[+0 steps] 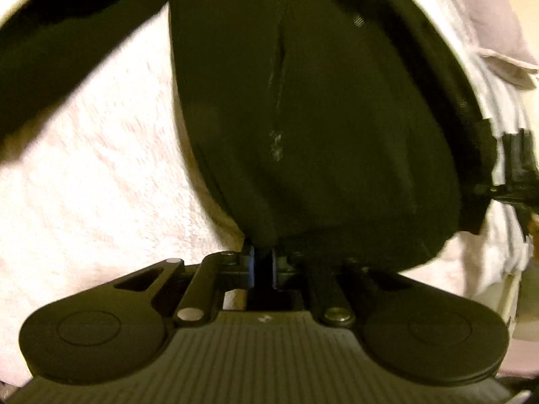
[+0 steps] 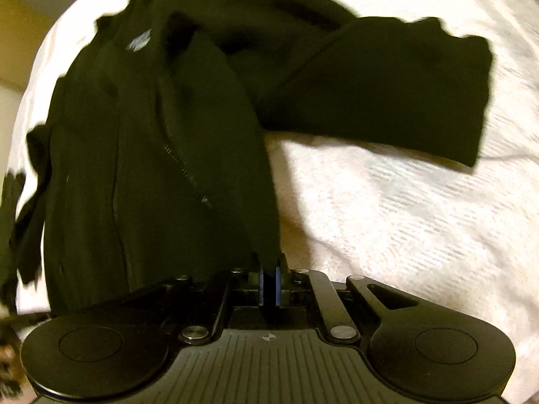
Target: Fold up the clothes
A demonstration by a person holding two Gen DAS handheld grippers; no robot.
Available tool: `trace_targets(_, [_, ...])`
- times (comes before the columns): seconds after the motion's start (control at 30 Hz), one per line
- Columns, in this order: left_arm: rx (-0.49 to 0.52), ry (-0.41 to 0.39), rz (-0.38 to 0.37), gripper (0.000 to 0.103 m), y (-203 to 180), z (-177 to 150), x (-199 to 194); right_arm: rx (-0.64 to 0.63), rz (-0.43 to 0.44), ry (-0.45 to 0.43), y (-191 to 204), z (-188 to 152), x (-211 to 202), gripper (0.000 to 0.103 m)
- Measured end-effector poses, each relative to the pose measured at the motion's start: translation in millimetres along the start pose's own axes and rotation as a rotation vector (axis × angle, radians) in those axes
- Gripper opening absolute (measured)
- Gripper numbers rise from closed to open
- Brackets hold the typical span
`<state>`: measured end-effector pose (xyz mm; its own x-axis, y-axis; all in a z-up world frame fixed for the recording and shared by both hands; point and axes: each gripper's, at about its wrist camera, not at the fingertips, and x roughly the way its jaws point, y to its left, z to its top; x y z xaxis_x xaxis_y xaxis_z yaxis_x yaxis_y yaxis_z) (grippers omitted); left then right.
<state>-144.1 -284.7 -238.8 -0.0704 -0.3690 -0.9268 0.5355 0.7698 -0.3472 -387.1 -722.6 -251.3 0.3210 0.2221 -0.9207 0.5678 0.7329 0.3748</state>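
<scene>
A black zip jacket hangs stretched in front of both cameras over a white fuzzy blanket. My left gripper is shut on the jacket's bottom edge, with fabric pinched between its blue pads. In the right wrist view the black jacket shows its zipper and a small grey logo, and one sleeve lies out to the right on the blanket. My right gripper is shut on the jacket's hem. The other gripper shows at the jacket's right edge in the left wrist view.
A greyish-lilac cushion or folded cloth lies at the upper right of the left wrist view. White blanket spreads to the left of the jacket there and to the right in the right wrist view. A wall or floor strip shows at far left.
</scene>
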Motion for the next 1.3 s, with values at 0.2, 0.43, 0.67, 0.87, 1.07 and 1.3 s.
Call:
trace_targets(0.2, [0.042,-0.024,0.044,0.003,20,-23,-77,-0.128,0.063,0.071,19,3,-43,0.003])
trace_targets(0.43, [0.025,0.096,0.106,0.003,39,-51,-45,-0.135,-0.013,0.202,34,-27,8,0.003])
trace_targets(0.67, [0.057,0.14,0.152,0.006,38,-51,-44,-0.073,-0.011,0.196,14,-24,-1,0.012])
trace_targets(0.87, [0.18,0.108,0.259,0.006,10,-28,-63,-0.037,-0.172,-0.016,-16,-3,-57,0.032])
trace_targets(1.07, [0.296,0.033,0.246,0.007,-49,13,-57,0.032,-0.222,-0.25,-53,56,-96,0.065])
trace_targets(1.3, [0.424,-0.017,0.208,0.014,-132,44,-34,0.16,-0.227,-0.194,-103,116,-42,0.074])
